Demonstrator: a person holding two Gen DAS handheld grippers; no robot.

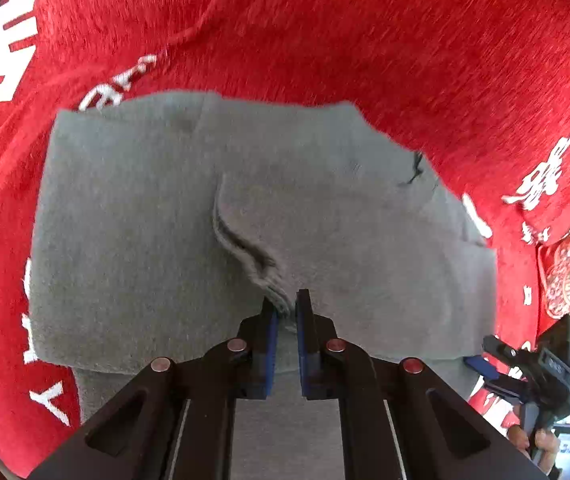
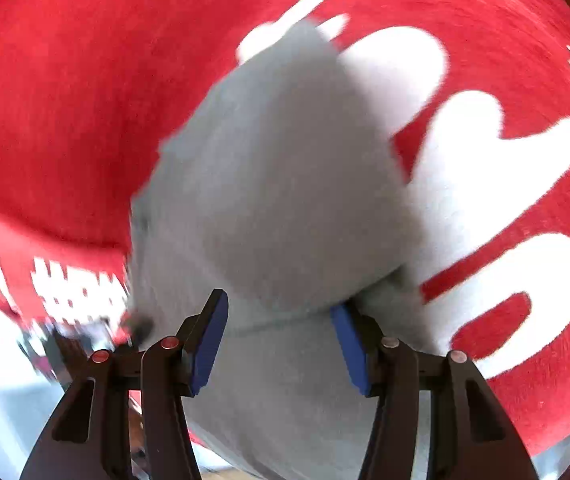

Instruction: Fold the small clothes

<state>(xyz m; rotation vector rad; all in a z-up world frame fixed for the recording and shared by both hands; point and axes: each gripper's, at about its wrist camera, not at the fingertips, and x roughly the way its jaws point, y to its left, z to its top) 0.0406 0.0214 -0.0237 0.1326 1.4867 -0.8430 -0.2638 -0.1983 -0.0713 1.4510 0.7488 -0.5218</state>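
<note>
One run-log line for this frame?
left gripper: shut on grey garment | right gripper: open over it | red cloth underneath

A red cloth with white print is covering the whole surface; bright daylight is showing past the cloth's lower edge.

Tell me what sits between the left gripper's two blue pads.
In the left wrist view, the left gripper is shut on a raised fold of the grey garment, which lies on the red cloth; only that pinched grey fabric is between the pads.
</note>
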